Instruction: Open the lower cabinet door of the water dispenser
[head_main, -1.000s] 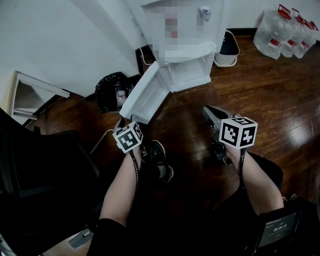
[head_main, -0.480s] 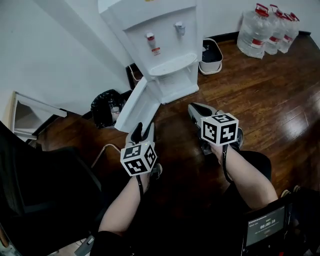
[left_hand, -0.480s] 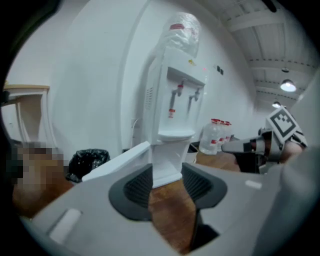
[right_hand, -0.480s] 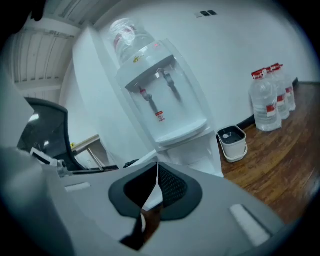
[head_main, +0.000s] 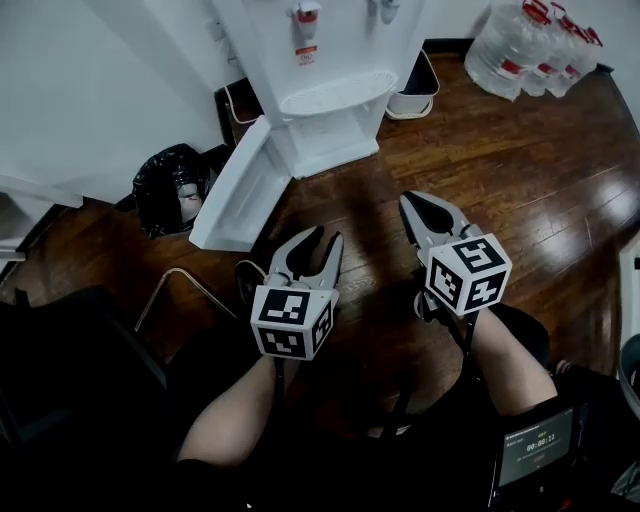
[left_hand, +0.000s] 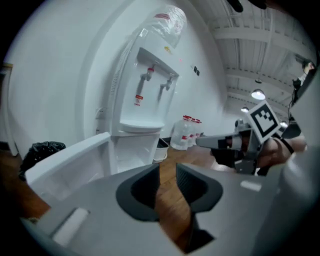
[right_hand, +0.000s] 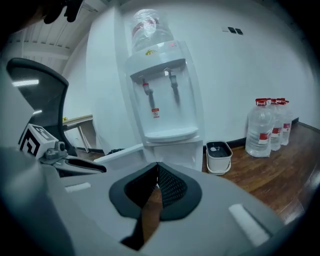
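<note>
Water dispenser: against the wall, at the far middle of the floor.
Lower cabinet door: swung out from the dispenser's left side, its free edge nearest the viewer.
Bin bag: on the floor just left of the door, by the wall.
Small bin: on the floor just right of the dispenser's base.
Water bottles: grouped farther right – well apart from the dispenser.
Screen: nearest the viewer, lower right.
</note>
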